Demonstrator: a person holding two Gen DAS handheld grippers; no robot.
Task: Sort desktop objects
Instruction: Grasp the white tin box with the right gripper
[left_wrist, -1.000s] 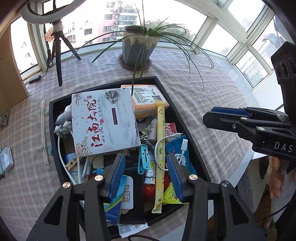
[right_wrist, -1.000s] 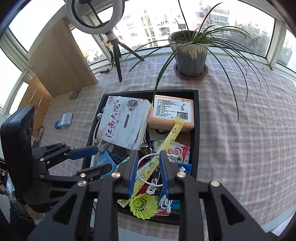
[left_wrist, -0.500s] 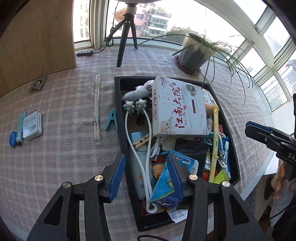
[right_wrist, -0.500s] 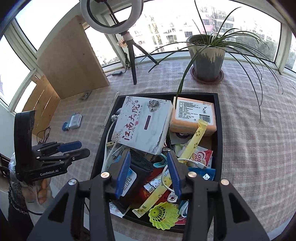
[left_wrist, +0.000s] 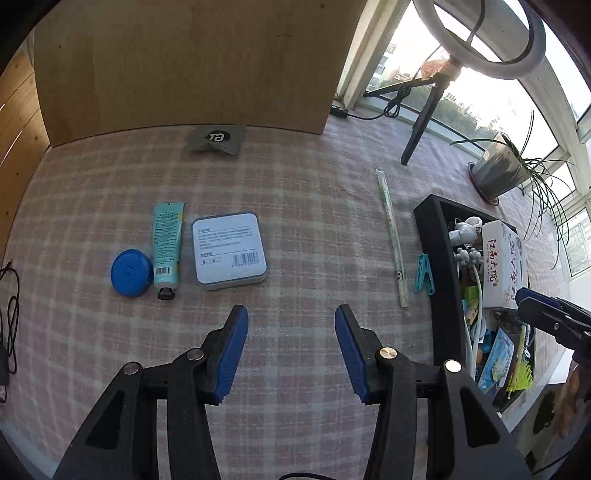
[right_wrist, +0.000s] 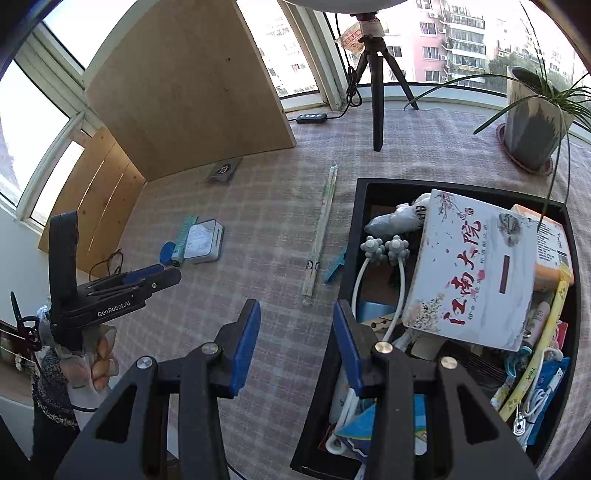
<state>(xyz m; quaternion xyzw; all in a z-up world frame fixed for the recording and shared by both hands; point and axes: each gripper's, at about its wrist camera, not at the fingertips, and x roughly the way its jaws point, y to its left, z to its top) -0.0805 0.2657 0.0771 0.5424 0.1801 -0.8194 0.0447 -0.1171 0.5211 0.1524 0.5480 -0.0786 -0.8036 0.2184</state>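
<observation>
Above the checked cloth (left_wrist: 295, 206), the left gripper (left_wrist: 291, 321) hangs with its jaws wide apart, holding nothing, touching nothing. Just ahead of it lie a white tin (left_wrist: 229, 249), a teal tube (left_wrist: 167, 247) and a blue disc (left_wrist: 131, 273), side by side. Over the tray's (right_wrist: 354, 236) left rim, the right gripper (right_wrist: 295, 317) is likewise wide open and empty. Inside the tray, a white box (right_wrist: 472, 269) rests tilted on a heap of clutter. Beside the tray lie chopsticks (right_wrist: 321, 229) and a teal clip (right_wrist: 335, 264).
</observation>
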